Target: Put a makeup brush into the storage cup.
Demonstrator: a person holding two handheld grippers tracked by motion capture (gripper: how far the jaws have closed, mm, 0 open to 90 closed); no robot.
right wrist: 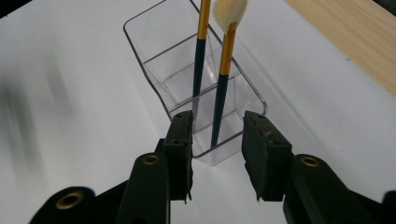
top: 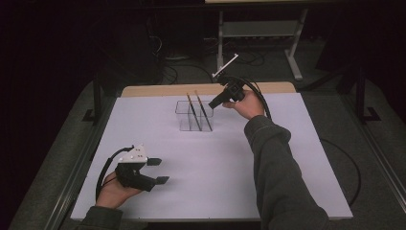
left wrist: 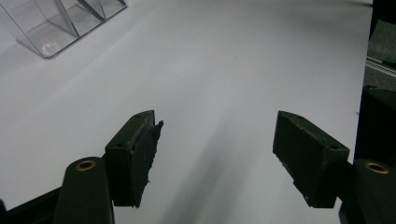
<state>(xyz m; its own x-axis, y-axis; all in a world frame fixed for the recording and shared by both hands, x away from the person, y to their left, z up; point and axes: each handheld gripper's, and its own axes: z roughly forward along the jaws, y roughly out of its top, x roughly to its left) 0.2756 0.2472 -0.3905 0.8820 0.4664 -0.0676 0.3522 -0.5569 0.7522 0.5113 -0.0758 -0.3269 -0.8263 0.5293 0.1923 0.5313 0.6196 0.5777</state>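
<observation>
Since the right gripper [right wrist: 217,149] has its jaws apart around nothing, the nearer brush [right wrist: 223,79] stands free at its twelve o'clock in the clear holder [right wrist: 140,39], shaft leaning toward one o'clock; the left gripper [top: 158,171], open and empty, sits well away.

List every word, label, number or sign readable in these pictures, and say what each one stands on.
None: no view holds any readable text.
The two brushes, the clear organizer, the right gripper, the left gripper and the white table bear no visible lettering, label or number.
</observation>
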